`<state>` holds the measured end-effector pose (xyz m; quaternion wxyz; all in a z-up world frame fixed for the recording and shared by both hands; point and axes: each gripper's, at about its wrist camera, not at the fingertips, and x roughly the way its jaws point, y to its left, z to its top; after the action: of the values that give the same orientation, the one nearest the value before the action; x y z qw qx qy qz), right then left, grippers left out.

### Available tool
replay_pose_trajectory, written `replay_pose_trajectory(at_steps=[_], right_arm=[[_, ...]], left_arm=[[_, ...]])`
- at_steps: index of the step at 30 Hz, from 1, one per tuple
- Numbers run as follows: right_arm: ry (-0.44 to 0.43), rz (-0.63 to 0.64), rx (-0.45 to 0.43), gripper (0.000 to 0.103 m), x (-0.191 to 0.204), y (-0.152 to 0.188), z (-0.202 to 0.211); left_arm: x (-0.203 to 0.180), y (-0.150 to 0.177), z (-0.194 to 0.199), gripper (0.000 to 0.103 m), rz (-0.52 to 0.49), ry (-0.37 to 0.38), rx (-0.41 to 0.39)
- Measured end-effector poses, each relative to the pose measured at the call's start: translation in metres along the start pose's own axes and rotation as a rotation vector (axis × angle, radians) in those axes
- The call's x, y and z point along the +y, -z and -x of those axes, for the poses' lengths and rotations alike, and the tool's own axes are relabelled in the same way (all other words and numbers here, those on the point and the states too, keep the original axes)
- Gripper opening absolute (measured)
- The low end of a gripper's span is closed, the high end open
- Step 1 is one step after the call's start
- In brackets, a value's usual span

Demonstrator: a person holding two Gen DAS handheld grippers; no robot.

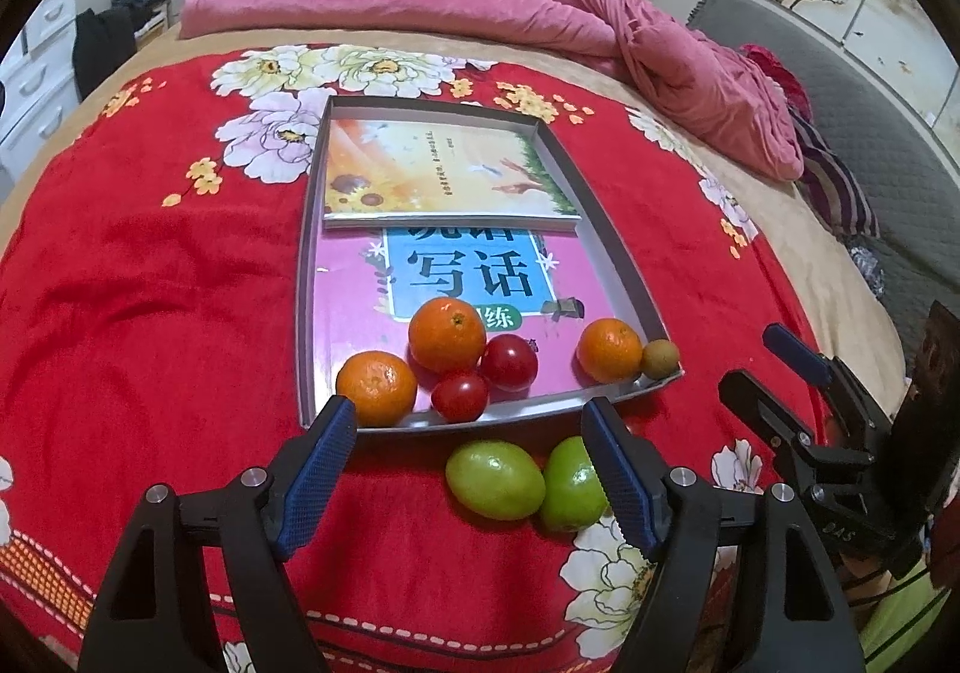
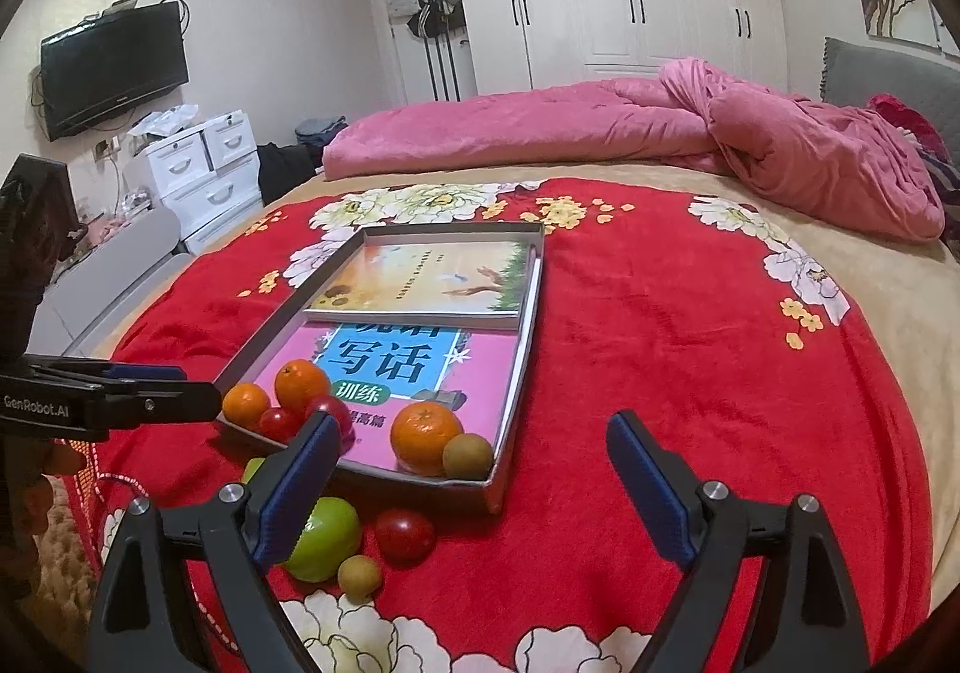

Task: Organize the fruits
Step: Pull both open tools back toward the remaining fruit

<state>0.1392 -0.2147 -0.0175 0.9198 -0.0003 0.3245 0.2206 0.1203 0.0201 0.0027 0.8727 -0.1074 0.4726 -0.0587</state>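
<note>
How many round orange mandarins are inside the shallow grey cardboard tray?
3. One mandarin sits at the tray's near-left corner, one just behind it beside the red tomatoes, one near-right, next to a small brown fruit.

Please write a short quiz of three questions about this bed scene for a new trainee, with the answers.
1. True or false: the three oranges lie inside the tray.
2. Which fruit still lies on the red blanket, outside the tray? A) only green fruits B) green fruits, a red tomato and a small brown fruit C) nothing
3. Fill in: the jaws of the right gripper stand ____ with nothing between them.

Key: 1 true; 2 B; 3 open
</note>
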Motion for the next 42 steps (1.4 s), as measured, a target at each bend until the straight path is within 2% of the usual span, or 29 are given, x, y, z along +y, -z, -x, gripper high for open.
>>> replay_pose_trajectory(at_steps=[17,29,42], right_arm=[[-0.044,0.076,0.049,0.090,0.029,0.015,0.006],[-0.043,0.117,0.087,0.090,0.040,0.025,0.008],[-0.047,0.185,0.190,0.089,0.053,0.044,-0.003]], left_arm=[[-0.002,0.012,0.001,0.079,-0.029,0.003,0.029],[0.000,0.019,0.001,0.079,-0.029,0.002,0.050],[0.001,0.032,-0.012,0.079,-0.032,-0.003,0.109]])
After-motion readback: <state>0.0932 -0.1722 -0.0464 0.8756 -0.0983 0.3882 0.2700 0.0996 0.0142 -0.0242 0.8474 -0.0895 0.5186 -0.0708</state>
